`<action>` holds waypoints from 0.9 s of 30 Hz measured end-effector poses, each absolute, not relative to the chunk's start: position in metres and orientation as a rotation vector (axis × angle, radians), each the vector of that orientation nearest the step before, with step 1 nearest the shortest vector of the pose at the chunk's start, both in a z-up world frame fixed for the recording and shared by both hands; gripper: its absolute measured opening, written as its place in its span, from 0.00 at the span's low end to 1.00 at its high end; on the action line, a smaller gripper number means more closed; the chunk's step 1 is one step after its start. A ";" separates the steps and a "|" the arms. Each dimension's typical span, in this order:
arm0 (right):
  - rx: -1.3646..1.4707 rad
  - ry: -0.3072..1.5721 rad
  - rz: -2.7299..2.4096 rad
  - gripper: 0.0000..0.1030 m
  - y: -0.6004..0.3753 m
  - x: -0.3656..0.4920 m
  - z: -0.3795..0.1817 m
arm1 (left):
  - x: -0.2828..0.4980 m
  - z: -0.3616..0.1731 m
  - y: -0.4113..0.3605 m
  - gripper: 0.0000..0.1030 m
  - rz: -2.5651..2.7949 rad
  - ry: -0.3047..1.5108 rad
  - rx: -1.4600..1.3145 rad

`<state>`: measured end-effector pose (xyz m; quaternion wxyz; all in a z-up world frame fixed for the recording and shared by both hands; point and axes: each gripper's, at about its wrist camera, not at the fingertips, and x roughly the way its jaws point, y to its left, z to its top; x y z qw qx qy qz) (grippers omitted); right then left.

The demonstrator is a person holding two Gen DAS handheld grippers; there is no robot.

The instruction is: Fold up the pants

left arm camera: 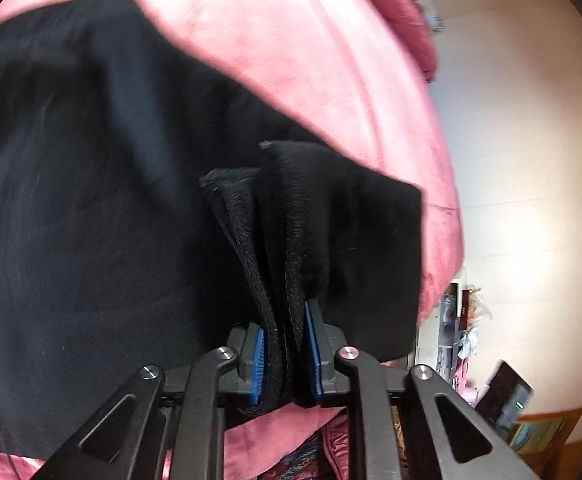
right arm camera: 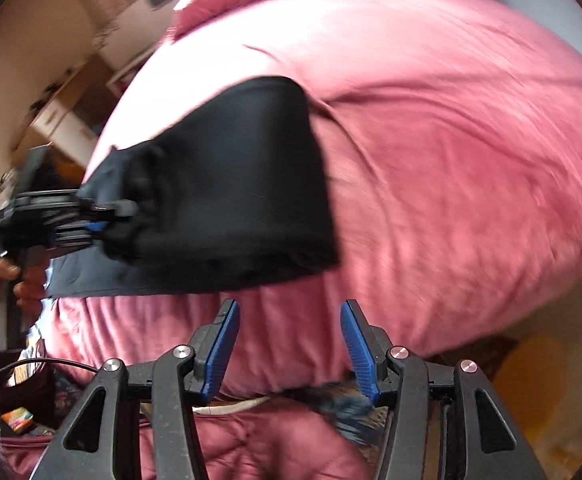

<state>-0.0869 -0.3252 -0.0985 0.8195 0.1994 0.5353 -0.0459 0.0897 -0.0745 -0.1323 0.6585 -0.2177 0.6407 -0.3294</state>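
Note:
Black pants (left arm camera: 103, 216) lie folded on a pink bedspread (left arm camera: 299, 64). My left gripper (left arm camera: 285, 344) is shut on a bunched, thick hem of the pants, the blue pads pressing the cloth from both sides. In the right wrist view the pants (right arm camera: 231, 184) form a dark block on the bed, and the left gripper (right arm camera: 107, 220) grips their left end, held by a hand (right arm camera: 19, 280). My right gripper (right arm camera: 289, 344) stands open below the pants' near edge, over the bedspread's side, with nothing between its blue pads.
The pink bedspread (right arm camera: 451, 152) covers the bed. A pale wall (left arm camera: 511, 160) and cluttered items (left arm camera: 463, 320) stand to the right in the left wrist view. Wooden furniture (right arm camera: 63, 116) stands left of the bed. A quilted maroon cover (right arm camera: 275, 444) lies below the right gripper.

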 end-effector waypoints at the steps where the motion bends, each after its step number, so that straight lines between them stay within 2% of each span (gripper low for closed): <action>1: 0.434 1.152 -0.093 0.52 -0.325 -0.085 -0.102 | 0.090 -0.124 -0.073 0.16 -0.762 1.425 -0.498; 4: 0.413 1.161 -0.106 0.61 -0.322 -0.079 -0.106 | 0.091 -0.087 -0.066 0.15 -0.844 1.321 -0.540; 8: 0.397 1.124 -0.130 0.62 -0.312 -0.059 -0.112 | 0.087 -0.047 -0.062 0.15 -0.918 1.208 -0.526; 11: 0.418 1.110 -0.113 0.62 -0.308 -0.047 -0.115 | 0.081 -0.040 -0.055 0.15 -0.902 1.177 -0.501; 20: 0.334 1.144 -0.035 0.61 -0.295 -0.048 -0.114 | 0.069 -0.133 -0.019 0.14 -0.652 1.357 -0.471; 24: 0.370 1.125 -0.006 0.62 -0.310 -0.056 -0.098 | 0.060 -0.149 -0.016 0.14 -0.638 1.367 -0.488; 27: 0.524 1.032 0.002 0.62 -0.334 -0.048 -0.083 | 0.058 -0.149 -0.024 0.14 -0.641 1.348 -0.456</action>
